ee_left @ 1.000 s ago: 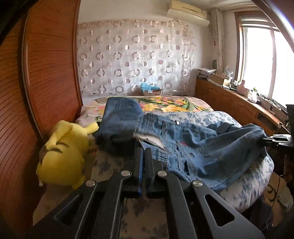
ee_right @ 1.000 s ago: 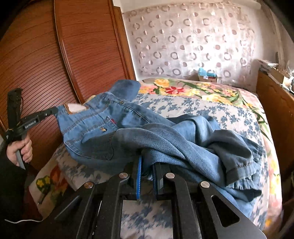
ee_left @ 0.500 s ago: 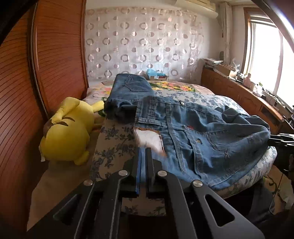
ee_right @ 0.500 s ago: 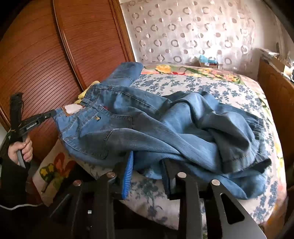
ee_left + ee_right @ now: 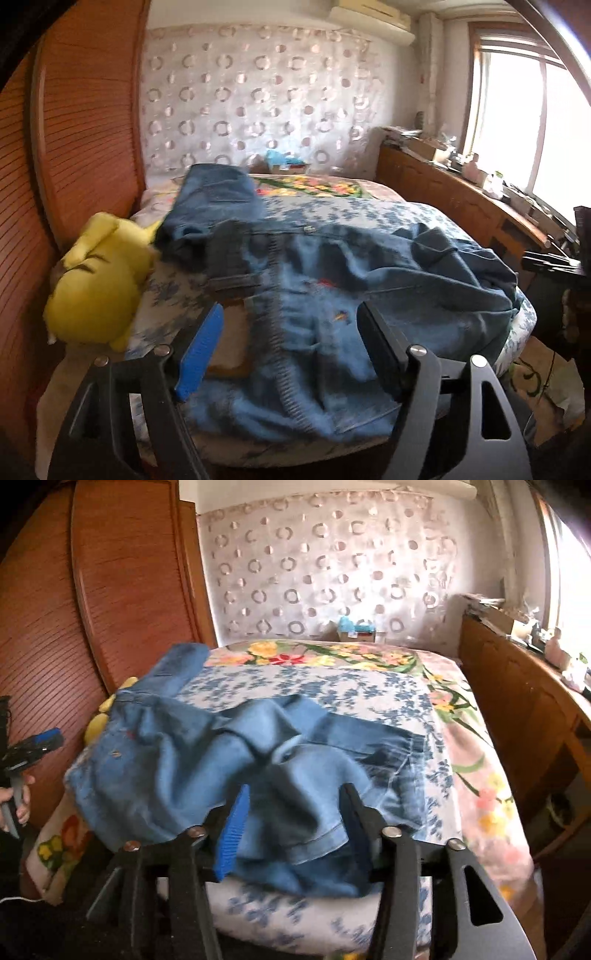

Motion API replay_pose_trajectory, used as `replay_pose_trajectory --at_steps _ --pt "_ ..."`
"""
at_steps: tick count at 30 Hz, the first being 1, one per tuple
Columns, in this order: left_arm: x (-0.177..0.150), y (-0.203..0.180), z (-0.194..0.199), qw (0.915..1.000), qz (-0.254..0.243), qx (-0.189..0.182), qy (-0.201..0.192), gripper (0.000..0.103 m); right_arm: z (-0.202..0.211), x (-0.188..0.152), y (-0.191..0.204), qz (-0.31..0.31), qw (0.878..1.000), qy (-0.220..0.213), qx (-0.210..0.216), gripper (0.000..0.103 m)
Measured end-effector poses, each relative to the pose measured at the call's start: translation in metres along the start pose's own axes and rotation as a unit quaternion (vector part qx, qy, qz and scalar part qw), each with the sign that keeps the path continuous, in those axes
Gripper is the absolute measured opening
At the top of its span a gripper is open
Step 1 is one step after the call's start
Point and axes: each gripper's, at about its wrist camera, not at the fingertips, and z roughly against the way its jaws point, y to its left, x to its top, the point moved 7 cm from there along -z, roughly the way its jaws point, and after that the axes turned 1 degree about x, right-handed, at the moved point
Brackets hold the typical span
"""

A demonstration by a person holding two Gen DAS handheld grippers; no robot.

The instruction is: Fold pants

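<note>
Blue jeans (image 5: 332,295) lie crumpled across the flowered bed (image 5: 369,218), waistband and tan patch toward my left gripper (image 5: 291,332). Its jaws are opening and stand wide apart over the waist, and the pads do not press on the cloth. In the right wrist view the bunched legs of the jeans (image 5: 280,760) lie at the bed's near edge. My right gripper (image 5: 293,812) is opening too, with the leg cloth loose between its fingers and not pinched. The person's hand (image 5: 14,805) holds the left tool at the far left.
A yellow plush toy (image 5: 99,291) lies beside the bed by the ribbed wooden wall (image 5: 85,129). A darker folded pair of jeans (image 5: 210,206) rests further back on the bed. A wooden cabinet (image 5: 517,701) with clutter runs along the right under the window. A small box (image 5: 356,629) stands at the bed's far end.
Both grippers went from shut on the jeans to open. The jeans dropped and now lie slack on the bed. Both tools drew back a little toward the bed's edges.
</note>
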Motion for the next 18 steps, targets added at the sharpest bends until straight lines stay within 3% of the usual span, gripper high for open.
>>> replay_pose_trajectory --at_steps 8,10,11,14,18 --pt "0.009 -0.05 -0.024 0.999 -0.035 -0.028 -0.004 0.075 -0.063 -0.007 0.012 0.027 0.997 0.067 0.017 0.055" --pt "0.007 -0.058 -0.028 0.9986 -0.042 -0.032 0.001 0.075 -0.073 -0.001 0.009 0.038 0.996 0.074 0.016 0.016" --pt "0.006 -0.06 -0.029 0.9985 -0.044 -0.033 0.003 0.075 -0.074 0.005 0.006 0.042 0.996 0.074 0.013 0.002" --pt "0.004 -0.065 -0.03 0.9984 -0.044 -0.036 0.005 0.075 -0.073 0.042 -0.015 0.036 0.998 0.049 0.0 0.001" --pt "0.003 -0.07 -0.031 0.9983 -0.044 -0.038 0.008 0.075 -0.075 0.097 -0.045 0.007 0.998 0.003 -0.061 0.001"
